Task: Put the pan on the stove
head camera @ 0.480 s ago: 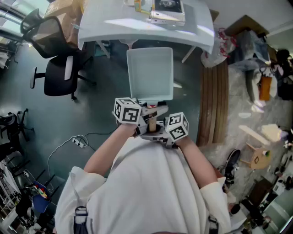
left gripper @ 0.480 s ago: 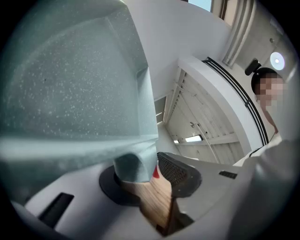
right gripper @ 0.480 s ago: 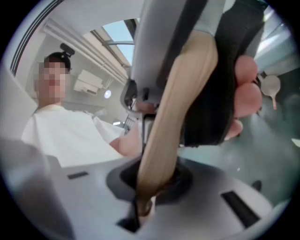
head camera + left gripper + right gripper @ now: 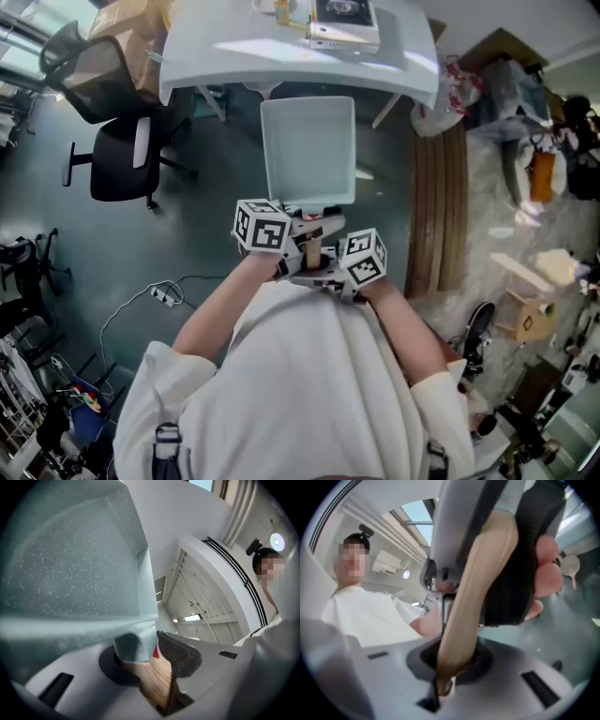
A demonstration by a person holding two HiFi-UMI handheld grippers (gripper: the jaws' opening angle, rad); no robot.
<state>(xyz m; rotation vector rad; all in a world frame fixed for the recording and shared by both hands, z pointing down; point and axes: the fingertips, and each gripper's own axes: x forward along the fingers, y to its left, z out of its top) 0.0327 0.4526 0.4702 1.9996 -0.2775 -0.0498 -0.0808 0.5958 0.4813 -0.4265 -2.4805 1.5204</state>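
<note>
In the head view a pale grey square pan (image 4: 307, 150) is held in the air in front of my chest, above the floor. Its wooden handle (image 4: 313, 253) points back toward me. My left gripper (image 4: 302, 236) is shut on the handle close to the pan, and my right gripper (image 4: 325, 270) is shut on the handle's near end. In the left gripper view the pan's speckled body (image 4: 70, 564) fills the upper left, and the wooden handle (image 4: 154, 681) sits between the left gripper (image 4: 150, 665) jaws. The right gripper view shows the right gripper (image 4: 454, 667) clamped on the handle (image 4: 480, 588).
A white table (image 4: 234, 52) stands ahead, with a flat dark-topped box (image 4: 343, 19) on it. A black office chair (image 4: 117, 141) is at the left, stacked wooden boards (image 4: 441, 216) at the right, and a power strip with its cable (image 4: 164, 291) lies on the floor.
</note>
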